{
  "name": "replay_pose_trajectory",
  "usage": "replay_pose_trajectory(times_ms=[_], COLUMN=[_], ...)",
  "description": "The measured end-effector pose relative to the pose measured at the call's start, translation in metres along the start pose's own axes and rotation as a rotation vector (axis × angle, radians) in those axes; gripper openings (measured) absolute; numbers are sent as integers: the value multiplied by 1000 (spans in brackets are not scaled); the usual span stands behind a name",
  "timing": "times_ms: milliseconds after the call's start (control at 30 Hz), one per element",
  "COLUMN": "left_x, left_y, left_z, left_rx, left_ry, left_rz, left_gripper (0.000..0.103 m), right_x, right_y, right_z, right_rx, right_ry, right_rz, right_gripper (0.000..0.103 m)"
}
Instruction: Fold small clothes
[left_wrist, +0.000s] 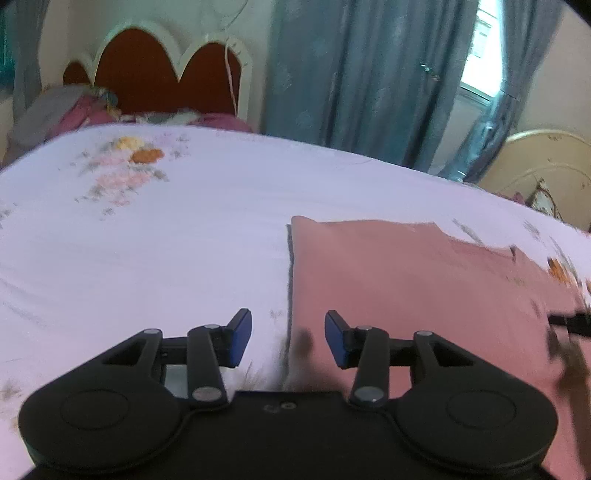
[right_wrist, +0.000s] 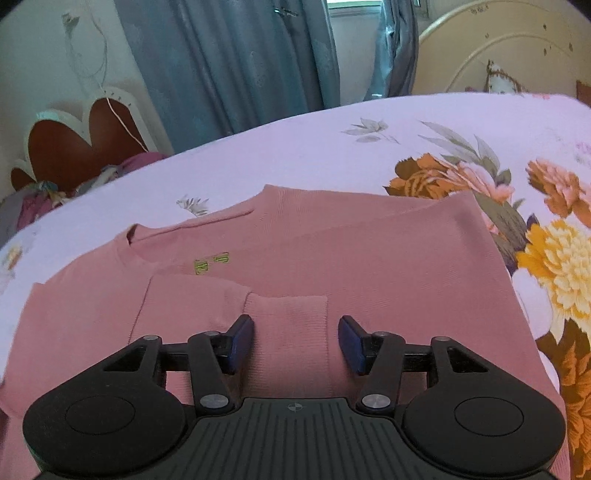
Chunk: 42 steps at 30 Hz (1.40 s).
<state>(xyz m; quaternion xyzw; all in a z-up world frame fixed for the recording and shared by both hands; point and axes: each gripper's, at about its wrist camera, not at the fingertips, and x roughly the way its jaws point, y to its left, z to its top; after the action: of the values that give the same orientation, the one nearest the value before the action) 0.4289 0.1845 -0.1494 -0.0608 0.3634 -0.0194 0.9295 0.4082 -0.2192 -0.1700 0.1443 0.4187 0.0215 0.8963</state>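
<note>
A pink knit top (right_wrist: 332, 266) lies flat on the floral bedsheet (right_wrist: 295, 155), with one sleeve folded across its front; the ribbed sleeve cuff (right_wrist: 291, 325) lies between my right fingers. My right gripper (right_wrist: 296, 343) is open and empty just above that cuff. In the left wrist view the top (left_wrist: 406, 280) lies to the right. My left gripper (left_wrist: 288, 338) is open and empty over the top's left edge. The right gripper's tip (left_wrist: 570, 321) shows at the far right of the left wrist view.
The pale bedsheet (left_wrist: 147, 240) spreads left of the top. A red and white scalloped headboard (left_wrist: 166, 77) with piled bedding (left_wrist: 74, 110) stands behind. Blue curtains (left_wrist: 369, 81) and a cream round bed end (right_wrist: 498, 55) lie beyond the bed.
</note>
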Motion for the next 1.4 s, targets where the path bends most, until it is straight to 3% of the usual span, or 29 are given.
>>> replay_pose_trajectory(times_ms=[167, 333, 433, 500, 567, 667, 767, 867, 967, 1067, 1200, 1400], left_x=[45, 78, 90, 93, 95, 95, 96, 98, 100, 101, 101, 90], left_y=[-5, -12, -11, -10, -11, -13, -13, -18, -22, -24, -25, -26], left_z=[21, 32, 34, 34, 33, 33, 37, 39, 40, 40, 41, 43], left_rx=[-46, -66, -93, -115, -103, -55, -68, -56, -41, -25, -7, -8], left_ry=[32, 54, 48, 35, 26, 13, 11, 14, 18, 21, 29, 30], left_rz=[-24, -47, -33, -13, 5, 21, 27, 42, 61, 71, 78, 78], left_gripper=[43, 39, 34, 36, 36, 36, 36, 36, 36, 36, 37, 38], right_x=[-1, -14, -21, -10, 1, -2, -12, -18, -11, 8, 13, -11], right_y=[3, 10, 10, 1, -4, -4, -3, 12, 20, 23, 16, 23], right_z=[-2, -2, -3, -4, -8, -3, 3, 6, 6, 0, 4, 7], right_rx=[-16, -61, -111, -81, -64, -60, -38, -98, -126, -164, -155, -153], right_ry=[-1, -70, -139, -97, -50, -63, -117, -158, -134, -50, -30, -108], right_rz=[13, 1, -67, -98, -71, -72, -67, -66, -51, -82, -101, -86], right_gripper=[7, 7, 6, 6, 6, 7, 7, 7, 7, 7, 8, 8])
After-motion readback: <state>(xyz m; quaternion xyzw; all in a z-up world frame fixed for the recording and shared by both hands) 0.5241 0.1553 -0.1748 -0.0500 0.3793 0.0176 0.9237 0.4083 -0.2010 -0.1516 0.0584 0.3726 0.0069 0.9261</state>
